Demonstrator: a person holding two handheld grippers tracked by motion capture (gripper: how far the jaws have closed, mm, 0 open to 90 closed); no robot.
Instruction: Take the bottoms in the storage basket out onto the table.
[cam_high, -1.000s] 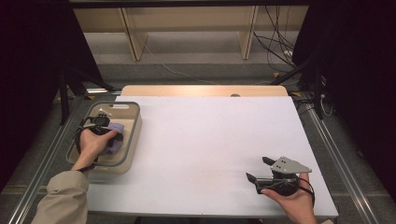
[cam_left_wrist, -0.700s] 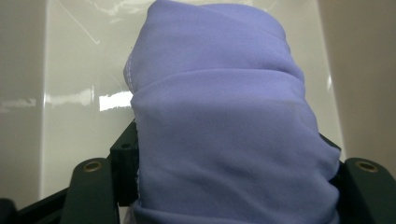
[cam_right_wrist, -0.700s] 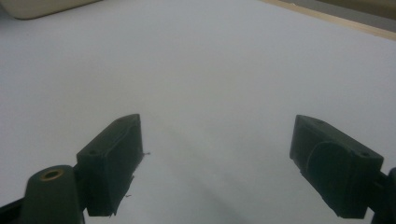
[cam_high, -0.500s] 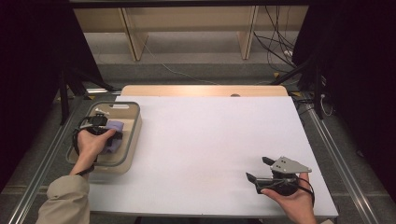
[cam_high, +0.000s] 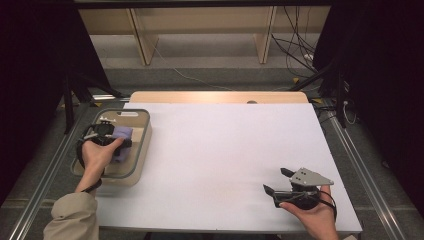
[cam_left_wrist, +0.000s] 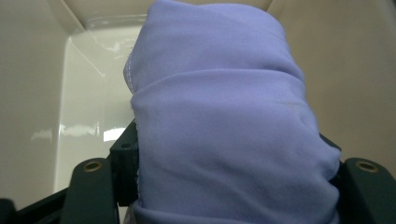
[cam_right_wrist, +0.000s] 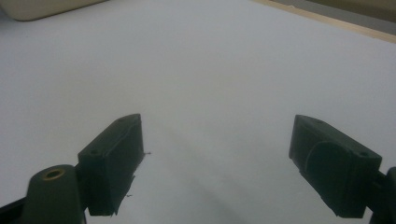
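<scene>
Cloth (cam_left_wrist: 224, 121): one piece, lilac-purple, plain woven fabric with a fine stitched hem visible along one edge. State: bunched and folded over itself in soft rolls, not spread flat. Pose: gathered into a thick wad, clamped between the jaws of the left gripper (cam_high: 111, 136), which press on its two sides. Location: inside the bin (cam_high: 142, 131), toward the bin's far half, above the bin's pale glossy floor; whether its lower end touches that floor cannot be told.

Bin: beige plastic, rectangular, rounded corners, open top, smooth walls. Stands upright.
</scene>
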